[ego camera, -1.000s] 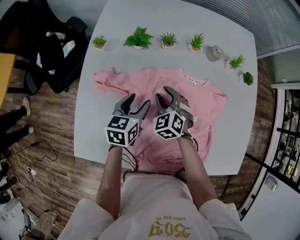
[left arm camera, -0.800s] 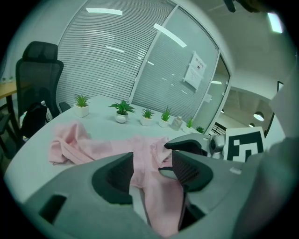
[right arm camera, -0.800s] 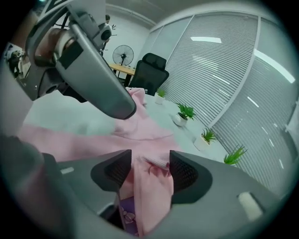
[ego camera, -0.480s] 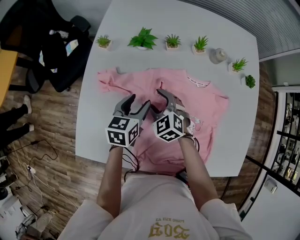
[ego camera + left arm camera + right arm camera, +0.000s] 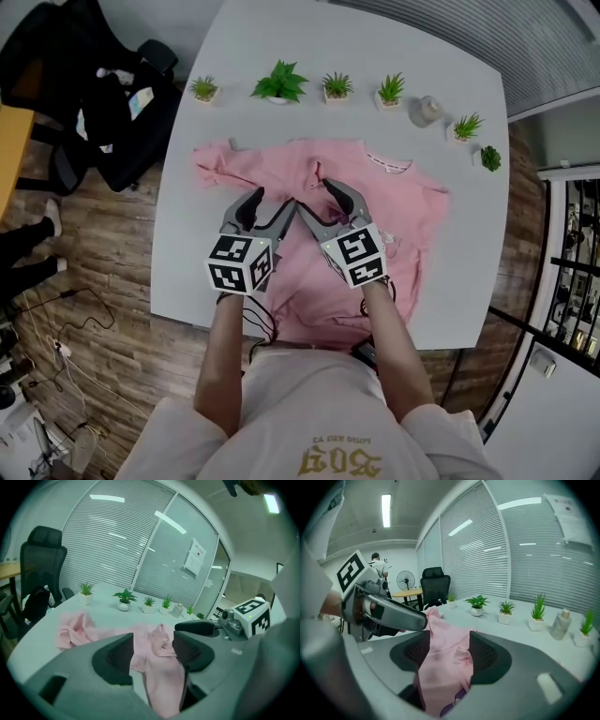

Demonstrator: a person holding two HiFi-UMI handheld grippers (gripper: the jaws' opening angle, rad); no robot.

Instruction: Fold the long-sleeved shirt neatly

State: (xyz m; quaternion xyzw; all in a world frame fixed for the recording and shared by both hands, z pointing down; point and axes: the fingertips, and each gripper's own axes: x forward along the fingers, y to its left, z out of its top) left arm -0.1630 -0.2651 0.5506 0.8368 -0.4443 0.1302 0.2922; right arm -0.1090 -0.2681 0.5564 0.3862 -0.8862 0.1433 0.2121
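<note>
Soft crumpled pink shirt (image 5: 274, 165) under left tongs (image 5: 272, 201), agape; right tongs (image 5: 315, 195) just opening, cloth loose between.

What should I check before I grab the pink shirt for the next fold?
1. Left gripper free: ok. Its jaws stand apart and pinch nothing.
2. Right gripper free: ok. Its jaws have just been opening. The shirt shows through the gap, but the pads do not press it.
3. Shirt spread flat: not ok. The sleeve at the head view's left is bunched up.
4. Potted plants and bottle apart from the shirt: ok.
5. Hem fully on the table: cannot tell. The person's arms cover it.
</note>
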